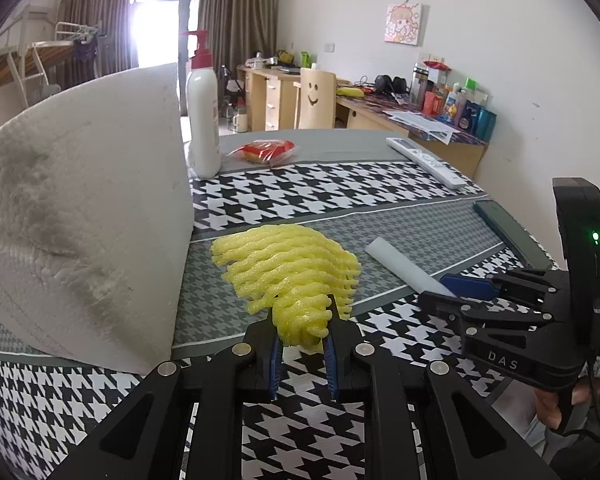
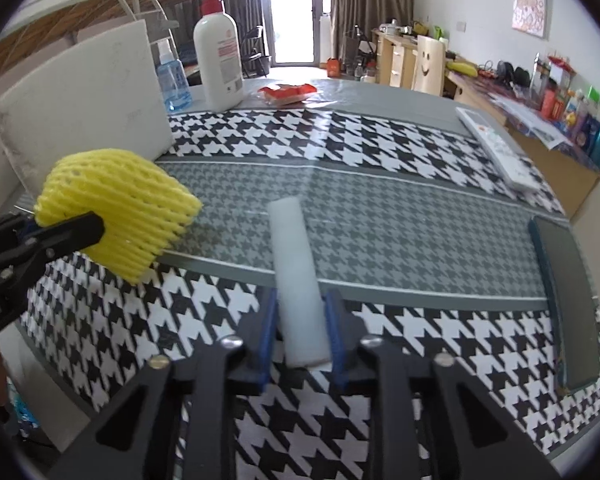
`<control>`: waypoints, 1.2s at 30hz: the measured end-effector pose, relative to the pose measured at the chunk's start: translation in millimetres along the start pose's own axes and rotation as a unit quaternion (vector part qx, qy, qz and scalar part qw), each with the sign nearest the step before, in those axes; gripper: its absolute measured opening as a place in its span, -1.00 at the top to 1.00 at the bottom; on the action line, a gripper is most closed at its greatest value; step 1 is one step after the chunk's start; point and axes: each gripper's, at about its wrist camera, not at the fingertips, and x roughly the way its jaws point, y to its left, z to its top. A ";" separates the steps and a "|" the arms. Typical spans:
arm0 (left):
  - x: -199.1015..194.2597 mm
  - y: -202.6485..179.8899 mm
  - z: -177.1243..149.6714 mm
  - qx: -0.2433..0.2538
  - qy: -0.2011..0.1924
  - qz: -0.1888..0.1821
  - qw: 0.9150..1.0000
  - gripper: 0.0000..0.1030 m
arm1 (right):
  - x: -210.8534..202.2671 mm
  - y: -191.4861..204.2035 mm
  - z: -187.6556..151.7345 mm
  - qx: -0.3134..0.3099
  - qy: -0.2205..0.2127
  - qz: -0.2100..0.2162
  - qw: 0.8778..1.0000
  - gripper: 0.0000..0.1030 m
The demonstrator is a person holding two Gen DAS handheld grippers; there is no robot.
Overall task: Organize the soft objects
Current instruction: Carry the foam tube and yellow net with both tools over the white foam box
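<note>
Left wrist view: my left gripper (image 1: 300, 334) pinches the yellow net (image 1: 288, 268) at frame centre. Right wrist view: my right gripper (image 2: 302, 332) fingers clasp the white foam bar (image 2: 298, 276) on the desk (image 2: 400, 220).

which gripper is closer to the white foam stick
Right. The right gripper has its jaws around the near end of the white foam stick; the left gripper is off to its left, clamped on the yellow foam net.
</note>
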 end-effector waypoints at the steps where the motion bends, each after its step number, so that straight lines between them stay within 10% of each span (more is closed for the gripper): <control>1: 0.2 0.1 0.1 0.000 0.001 0.001 1.000 0.64 | 0.0 -0.3 -0.2 0.002 0.000 0.001 1.000 0.51; 36: -40.6 0.3 13.7 0.045 -0.054 -0.019 0.997 0.64 | -65.7 1.8 8.1 0.074 -0.093 0.028 0.992 0.65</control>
